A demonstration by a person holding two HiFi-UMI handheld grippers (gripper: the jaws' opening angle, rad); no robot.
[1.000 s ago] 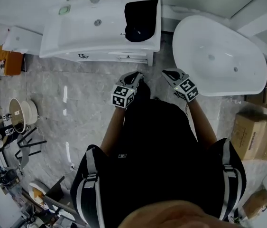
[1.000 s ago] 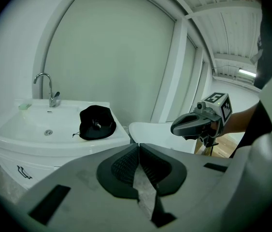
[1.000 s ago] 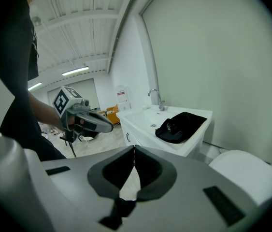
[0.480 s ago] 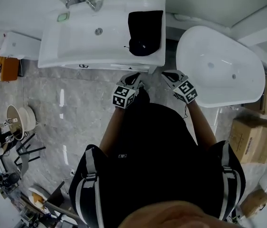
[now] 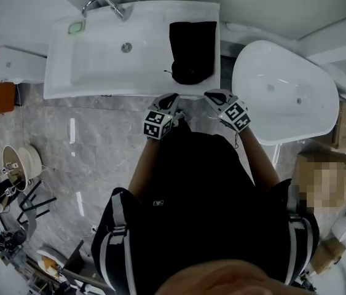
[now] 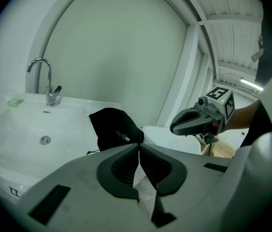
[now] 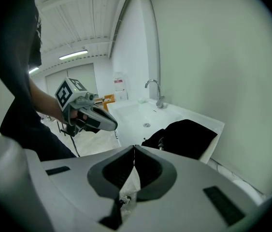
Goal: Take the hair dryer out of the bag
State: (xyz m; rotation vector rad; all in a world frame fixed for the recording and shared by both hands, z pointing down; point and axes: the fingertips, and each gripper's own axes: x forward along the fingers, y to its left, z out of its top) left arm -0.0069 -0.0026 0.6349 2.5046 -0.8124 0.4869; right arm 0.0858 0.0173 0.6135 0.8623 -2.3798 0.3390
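Closer than a second ago, my left hand-held gripper (image 5: 171, 97) and right hand-held gripper (image 5: 212, 94) are at the front edge of the washbasin (image 5: 99, 60), near the black bag (image 5: 191, 51) lying on its right end; a bathtub (image 5: 283, 85) stands alongside. Left gripper view: jaws together, empty, bag ahead. Right gripper view: jaws together, empty, bag ahead, nothing between.

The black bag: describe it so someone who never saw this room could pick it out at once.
Find the white washbasin unit with the chrome tap at its back, left of the white bathtub. On the ledge at the unit's right end lies the black bag. It is the only dark, soft thing on that white top, a thin cord showing at its near end.
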